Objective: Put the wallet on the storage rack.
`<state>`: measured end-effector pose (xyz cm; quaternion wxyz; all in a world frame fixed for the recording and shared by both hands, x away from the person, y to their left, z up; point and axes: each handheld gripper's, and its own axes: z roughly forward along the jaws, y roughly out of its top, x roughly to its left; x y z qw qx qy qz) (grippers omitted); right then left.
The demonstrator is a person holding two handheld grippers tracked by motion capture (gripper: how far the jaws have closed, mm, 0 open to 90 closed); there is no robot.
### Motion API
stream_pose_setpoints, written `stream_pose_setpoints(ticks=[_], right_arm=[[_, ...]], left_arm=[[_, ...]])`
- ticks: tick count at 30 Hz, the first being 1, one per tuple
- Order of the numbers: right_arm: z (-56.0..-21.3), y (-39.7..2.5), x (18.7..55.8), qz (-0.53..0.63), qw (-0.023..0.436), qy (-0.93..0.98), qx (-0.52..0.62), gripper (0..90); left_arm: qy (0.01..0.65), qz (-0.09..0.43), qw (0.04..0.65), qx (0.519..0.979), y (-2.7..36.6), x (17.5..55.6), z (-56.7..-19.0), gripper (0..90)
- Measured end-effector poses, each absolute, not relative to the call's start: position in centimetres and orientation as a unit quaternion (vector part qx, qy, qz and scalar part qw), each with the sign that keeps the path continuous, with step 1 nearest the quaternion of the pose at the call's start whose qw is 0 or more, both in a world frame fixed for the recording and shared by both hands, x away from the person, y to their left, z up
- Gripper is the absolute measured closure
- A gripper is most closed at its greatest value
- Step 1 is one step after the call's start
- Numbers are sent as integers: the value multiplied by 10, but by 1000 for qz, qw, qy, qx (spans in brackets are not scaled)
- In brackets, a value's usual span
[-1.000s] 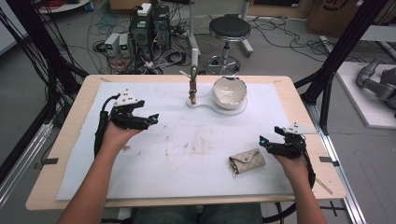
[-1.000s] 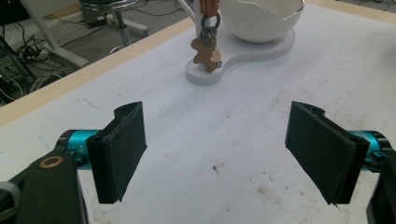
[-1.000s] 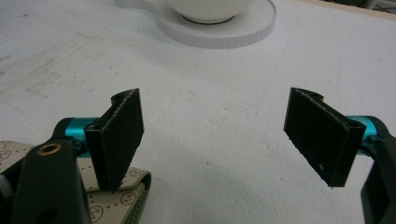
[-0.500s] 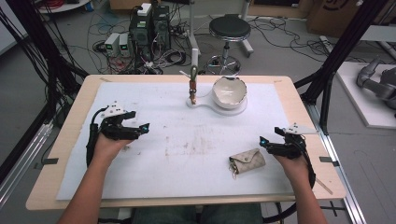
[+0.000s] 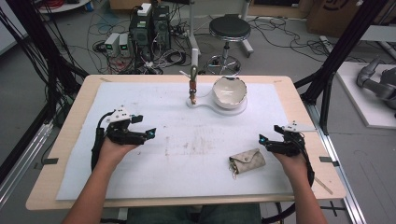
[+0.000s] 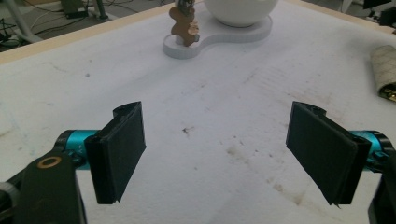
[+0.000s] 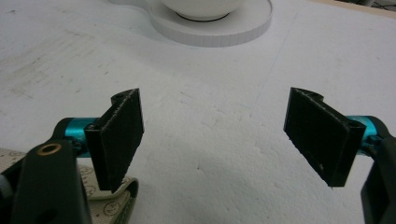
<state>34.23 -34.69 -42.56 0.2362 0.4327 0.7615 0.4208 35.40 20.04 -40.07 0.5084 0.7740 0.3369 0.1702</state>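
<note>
Two tongs, left point(image 5: 148, 133) and right point(image 5: 265, 140), both spread, pouch point(image 5: 247, 161) beside the right.

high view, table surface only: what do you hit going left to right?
left gripper → small brown figure on the white stand → white bowl → beige key pouch → right gripper. Both grippers have their jaws apart and hold nothing.

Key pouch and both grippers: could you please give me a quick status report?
Left gripper open, empty, over bare mat. Right gripper open, empty, beside the key pouch, not touching. Pouch flat on the mat. Nothing in between.
</note>
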Motion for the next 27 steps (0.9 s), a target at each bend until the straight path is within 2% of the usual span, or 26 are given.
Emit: stream_pose_setpoints(ticks=[11, 22, 27], right_arm=[[-428, -358, 345, 410, 242, 757, 447, 205], [-430, -372, 337, 405, 245, 751, 461, 205], [-431, -377, 334, 404, 246, 747, 467, 205]], left_arm=[[291, 136, 508, 800, 150, 349, -401, 196], [226, 84, 478, 845, 55, 352, -419, 196], [200, 73, 474, 854, 25, 351, -420, 195]])
